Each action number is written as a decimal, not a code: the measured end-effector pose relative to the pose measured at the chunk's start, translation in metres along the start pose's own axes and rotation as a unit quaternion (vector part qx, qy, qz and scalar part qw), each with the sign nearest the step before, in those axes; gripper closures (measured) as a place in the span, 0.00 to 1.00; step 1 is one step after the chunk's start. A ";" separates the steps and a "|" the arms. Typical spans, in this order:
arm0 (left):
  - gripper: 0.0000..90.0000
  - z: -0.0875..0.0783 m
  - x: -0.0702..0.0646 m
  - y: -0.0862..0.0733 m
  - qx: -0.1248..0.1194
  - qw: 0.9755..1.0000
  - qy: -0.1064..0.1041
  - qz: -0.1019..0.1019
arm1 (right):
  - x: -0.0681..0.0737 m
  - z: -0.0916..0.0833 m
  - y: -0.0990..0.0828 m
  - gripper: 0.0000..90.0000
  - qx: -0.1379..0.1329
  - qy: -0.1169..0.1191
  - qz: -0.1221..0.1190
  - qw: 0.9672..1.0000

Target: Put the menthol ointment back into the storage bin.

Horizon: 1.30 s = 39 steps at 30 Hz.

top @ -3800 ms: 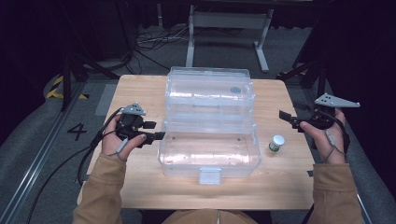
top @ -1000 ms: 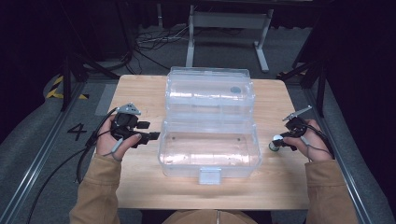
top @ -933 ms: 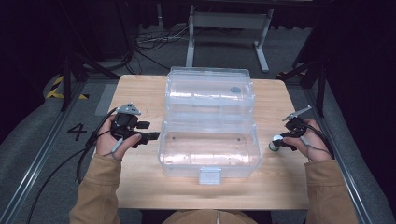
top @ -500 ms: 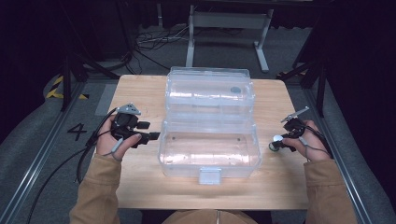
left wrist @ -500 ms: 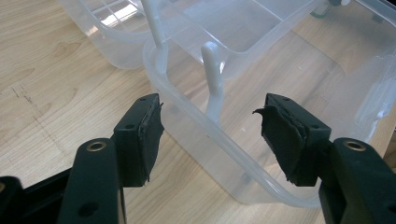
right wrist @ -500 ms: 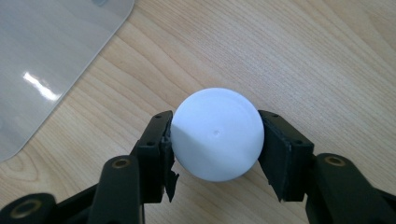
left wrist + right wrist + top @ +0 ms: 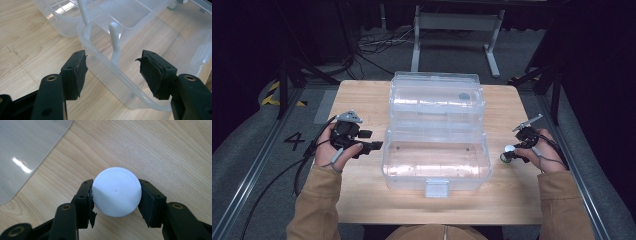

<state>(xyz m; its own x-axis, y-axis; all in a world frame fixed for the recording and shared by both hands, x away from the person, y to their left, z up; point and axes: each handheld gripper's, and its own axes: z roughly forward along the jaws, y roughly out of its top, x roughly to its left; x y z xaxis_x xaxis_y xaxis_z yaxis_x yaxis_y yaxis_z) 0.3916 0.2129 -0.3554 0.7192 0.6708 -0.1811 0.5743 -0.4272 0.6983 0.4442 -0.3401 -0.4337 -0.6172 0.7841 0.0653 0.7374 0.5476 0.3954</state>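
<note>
A clear plastic storage box [image 7: 484, 165] stands open mid-table, its upper tray [image 7: 437, 97] tipped back. At the box's left side my left gripper [image 7: 371, 140] is held open. In the left gripper view its jaws [image 7: 112, 72] straddle the box's rim [image 7: 100, 57] and a white hinge arm [image 7: 115, 42] without touching them. Right of the box stands a small green bottle with a white cap [image 7: 508, 152]. My right gripper [image 7: 512, 155] has just been closing around it. In the right gripper view both pads [image 7: 86, 197] lie against the round white cap [image 7: 116, 187].
The wooden table [image 7: 362, 95] ends close behind both hands, with dark floor, cables and a metal frame [image 7: 457, 22] beyond. A latch tab [image 7: 436, 188] sticks out from the box's front. Bare wood lies left, right and in front of the box.
The right gripper came down from a raised spot at the table's right edge to the bottle, and its jaws narrowed onto the cap. The left gripper has stayed beside the box.
</note>
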 end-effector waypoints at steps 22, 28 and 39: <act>0.42 -0.001 0.002 -0.004 0.005 1.000 0.002 -0.010 | 0.011 -0.034 0.009 0.56 -0.027 0.007 -0.025 0.999; 0.42 -0.003 0.003 -0.005 0.003 1.000 0.003 -0.011 | 0.015 -0.047 0.014 0.56 -0.031 0.007 -0.039 0.999; 0.42 -0.005 0.004 -0.006 0.002 1.000 0.005 -0.012 | 0.026 -0.064 0.028 0.56 -0.023 0.004 -0.072 0.997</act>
<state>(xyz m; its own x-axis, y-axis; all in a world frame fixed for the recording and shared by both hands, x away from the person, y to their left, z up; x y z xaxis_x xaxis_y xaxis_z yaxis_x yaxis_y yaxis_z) 0.3887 0.2216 -0.3570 0.7017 0.6865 -0.1906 0.5925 -0.4136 0.6913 0.4313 -0.3235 -0.3626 -0.7173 0.6966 0.0120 0.6284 0.6394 0.4431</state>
